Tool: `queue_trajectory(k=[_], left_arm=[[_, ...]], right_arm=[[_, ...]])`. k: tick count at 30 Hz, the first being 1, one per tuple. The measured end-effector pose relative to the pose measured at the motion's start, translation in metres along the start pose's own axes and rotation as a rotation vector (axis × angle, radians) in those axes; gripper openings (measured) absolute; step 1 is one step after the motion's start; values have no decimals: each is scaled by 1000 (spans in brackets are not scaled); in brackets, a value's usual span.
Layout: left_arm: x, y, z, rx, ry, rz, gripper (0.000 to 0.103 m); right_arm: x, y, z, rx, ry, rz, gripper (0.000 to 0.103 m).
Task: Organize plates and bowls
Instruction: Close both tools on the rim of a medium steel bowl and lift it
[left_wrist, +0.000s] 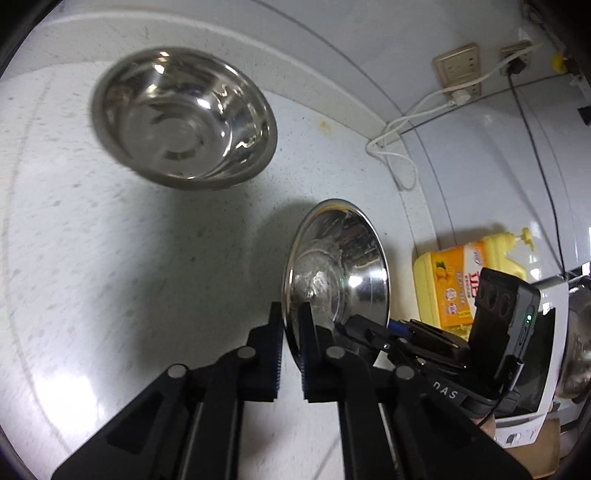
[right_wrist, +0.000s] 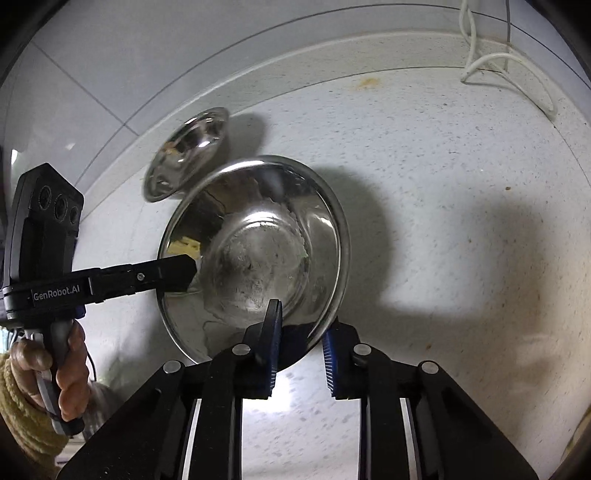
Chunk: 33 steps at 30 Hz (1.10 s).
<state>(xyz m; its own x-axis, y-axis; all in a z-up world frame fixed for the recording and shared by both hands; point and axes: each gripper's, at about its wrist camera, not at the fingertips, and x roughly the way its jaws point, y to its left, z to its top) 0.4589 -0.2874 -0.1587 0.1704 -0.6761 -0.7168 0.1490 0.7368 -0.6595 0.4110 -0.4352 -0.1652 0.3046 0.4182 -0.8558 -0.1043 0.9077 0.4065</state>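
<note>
Left wrist view: left tongs (left_wrist: 290, 332) pinching the rim of a tilted steel bowl (left_wrist: 338, 266), a second steel bowl (left_wrist: 184, 118) on the speckled desk (left_wrist: 110, 258) ahead-left, yellow detergent bottle (left_wrist: 461, 280) to the right; right wrist view: right tongs (right_wrist: 301, 350) spread astride that tilted bowl's near rim, the left tongs gripping its left edge.
</note>
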Motion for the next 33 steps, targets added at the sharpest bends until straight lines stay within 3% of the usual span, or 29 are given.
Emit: queue_trajectory(k=[10, 21, 27, 33], left_arm=[[-87, -1, -52, -19, -63, -49, 6], [-204, 25, -171, -52, -97, -50, 6], [-210, 57, -217, -98, -77, -9, 6], [-199, 85, -234, -141, -68, 58, 6]], right_arm=[[-49, 67, -38, -76, -22, 18, 18], [-108, 176, -127, -213, -23, 58, 18], [-95, 209, -168, -242, 38, 73, 18], [-55, 212, -183, -223, 124, 83, 18]])
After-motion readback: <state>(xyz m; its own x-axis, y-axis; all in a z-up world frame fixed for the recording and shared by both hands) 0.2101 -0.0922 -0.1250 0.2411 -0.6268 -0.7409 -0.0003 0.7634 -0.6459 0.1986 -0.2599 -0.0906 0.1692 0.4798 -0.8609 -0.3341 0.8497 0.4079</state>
